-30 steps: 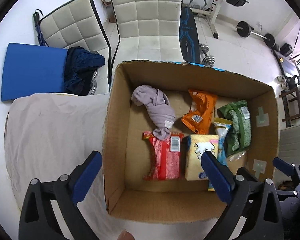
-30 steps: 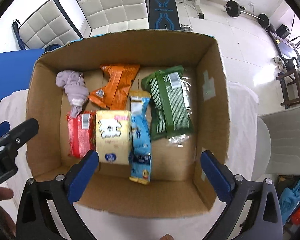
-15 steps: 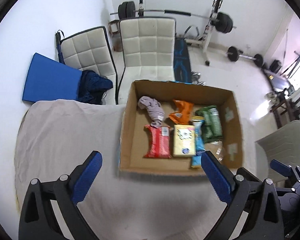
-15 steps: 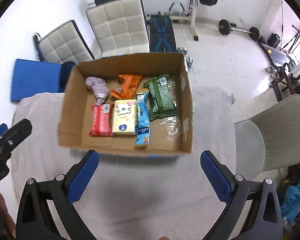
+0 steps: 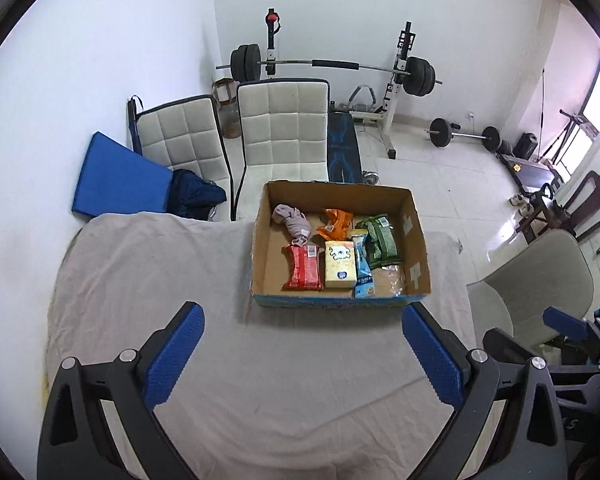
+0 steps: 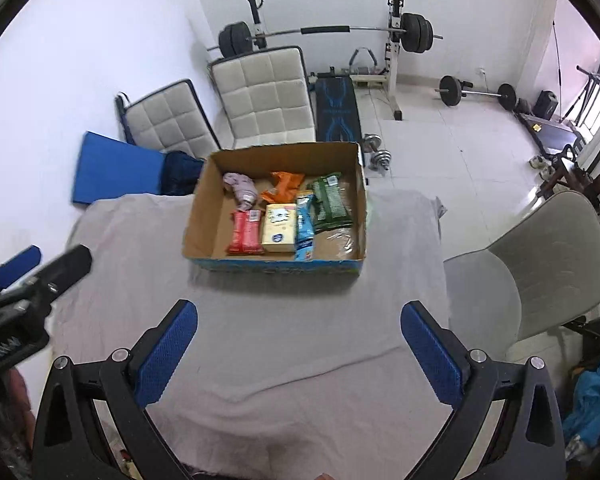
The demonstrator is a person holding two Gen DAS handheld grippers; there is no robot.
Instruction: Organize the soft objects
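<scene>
The table (image 5: pixel 148 280), draped in a grey cloth, fills the lower half of both views. At its far edge stands an open cardboard box (image 5: pixel 416 240), its front wall showing blue print.

All soft objects lie inside the box. At the right, a green packet (image 5: pixel 382 238) lies lengthwise, with a clear plastic bag (image 5: pixel 390 280) just in front of it. A light-blue packet (image 5: pixel 362 264) lies between the green packet and a yellow packet (image 5: pixel 340 264). A red packet (image 5: pixel 304 266) sits just left of the yellow one. In the back row are an orange packet (image 5: pixel 336 224) and, to its left, a bundled grey cloth (image 5: pixel 294 222) whose lower end touches the top of the red packet.

Behind the table stand two white quilted chairs (image 5: pixel 280 132), with a blue mat (image 5: pixel 118 180) leaning at the wall and a dark garment (image 5: pixel 194 196) beside it. A barbell rack (image 5: pixel 332 66) occupies the far wall. A grey chair (image 6: pixel 540 264) stands right of the table.

The left tongs (image 5: pixel 302 356) are spread wide, empty, held over the near part of the table, well apart from the box. The right tongs (image 6: pixel 298 352) are likewise spread wide and empty, over the same near area.
</scene>
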